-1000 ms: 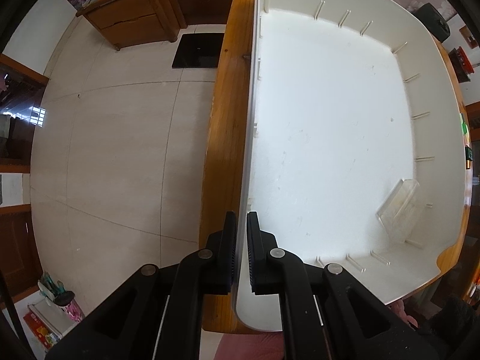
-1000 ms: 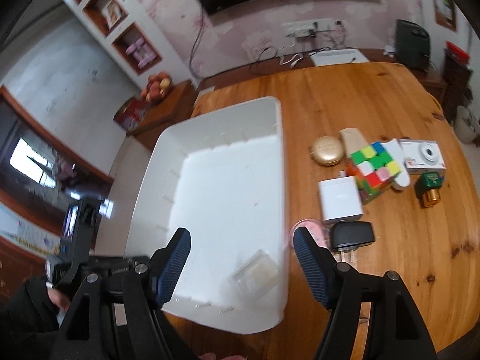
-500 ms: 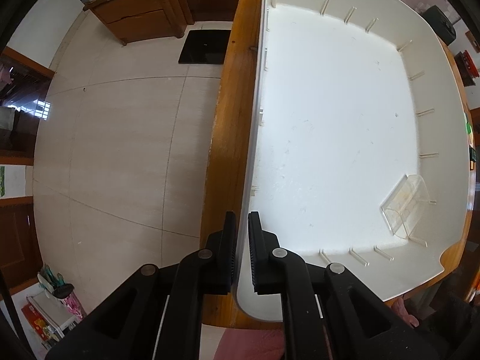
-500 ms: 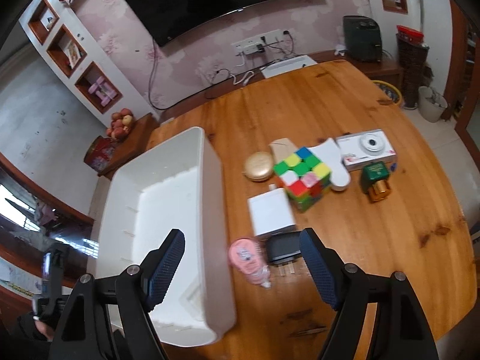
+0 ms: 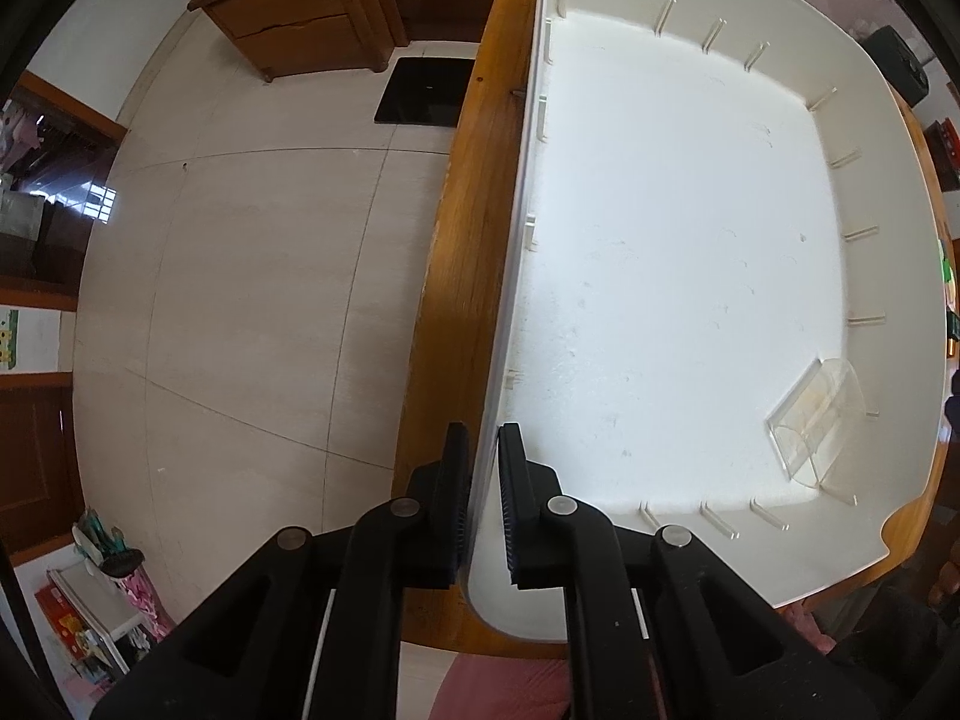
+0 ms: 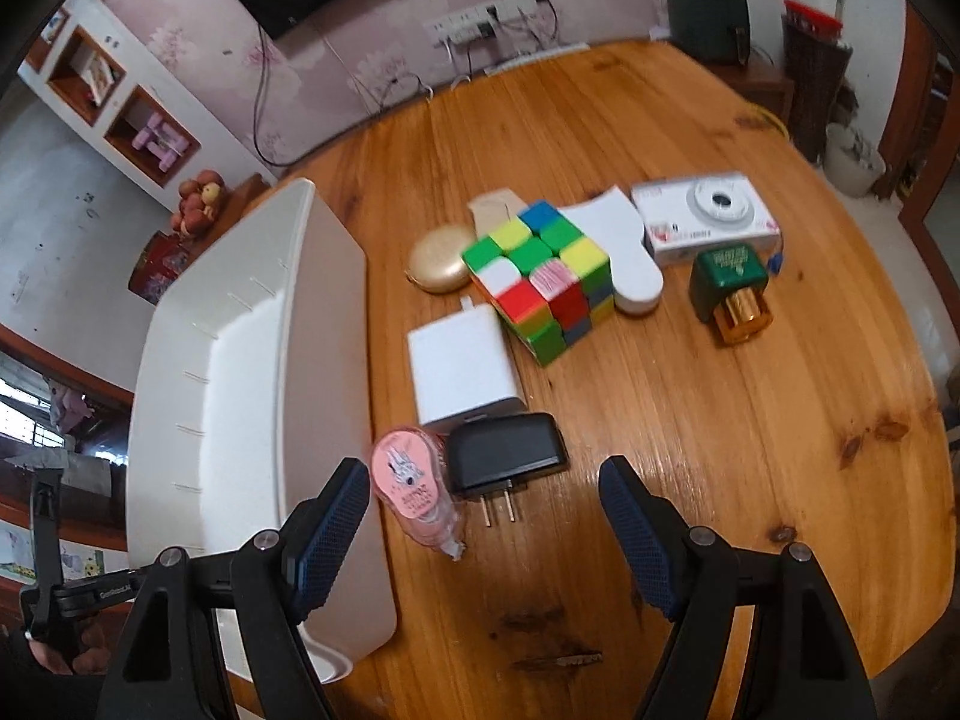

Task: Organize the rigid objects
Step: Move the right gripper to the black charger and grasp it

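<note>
The left gripper point(image 5: 480, 504) is clamped on the near side wall of the white plastic bin point(image 5: 900, 276), one finger outside and one inside, which I judge serves to steady the bin at the desk point(image 6: 690, 408) edge while things are loaded into it. The bin is nearly empty: only a small clear plastic box point(image 5: 816, 426) lies in its corner near the far wall, and thin ribs line the inner walls. The right gripper point(image 6: 483, 531) hangs over the desk with its jaws apart and nothing pressed between them, aimed at the pink bottle point(image 6: 414, 480) lying on its side just beside the bin, and the black plug charger point(image 6: 507, 459) touching it. Farther off sit a white adapter point(image 6: 462, 369), a Rubik's cube point(image 6: 540, 282), a gold compact point(image 6: 438, 258), a white camera point(image 6: 708, 216) and a green bottle with a gold cap point(image 6: 729, 288), all hard, compact pieces awaiting sorting.
</note>
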A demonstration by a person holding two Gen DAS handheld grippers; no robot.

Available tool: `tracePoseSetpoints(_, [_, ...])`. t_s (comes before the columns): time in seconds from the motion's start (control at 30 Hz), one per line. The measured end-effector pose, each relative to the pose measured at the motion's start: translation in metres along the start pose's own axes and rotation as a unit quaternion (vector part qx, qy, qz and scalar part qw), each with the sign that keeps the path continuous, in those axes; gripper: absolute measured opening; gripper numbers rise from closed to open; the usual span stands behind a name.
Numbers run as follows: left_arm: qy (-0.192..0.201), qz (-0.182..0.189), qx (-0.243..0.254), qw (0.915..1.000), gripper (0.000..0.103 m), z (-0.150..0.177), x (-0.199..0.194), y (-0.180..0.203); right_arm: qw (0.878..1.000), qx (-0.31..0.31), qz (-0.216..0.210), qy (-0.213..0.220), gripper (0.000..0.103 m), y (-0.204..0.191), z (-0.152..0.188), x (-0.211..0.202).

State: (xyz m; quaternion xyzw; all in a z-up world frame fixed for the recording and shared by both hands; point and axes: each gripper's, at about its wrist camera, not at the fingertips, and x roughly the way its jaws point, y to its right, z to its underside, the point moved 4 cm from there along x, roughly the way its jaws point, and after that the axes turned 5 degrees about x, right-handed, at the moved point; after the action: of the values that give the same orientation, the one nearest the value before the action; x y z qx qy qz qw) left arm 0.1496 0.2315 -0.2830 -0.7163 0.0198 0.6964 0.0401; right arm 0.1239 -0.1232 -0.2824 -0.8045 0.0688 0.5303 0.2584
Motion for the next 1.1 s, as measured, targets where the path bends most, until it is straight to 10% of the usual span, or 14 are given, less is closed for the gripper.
tracePoseSetpoints(1.1, [-0.01,0.009,-0.009,0.9999,0.012,0.002,0.017,-0.007,0.994,-0.037,0.068,-0.078,0.078,-0.006,-0.003,0.068])
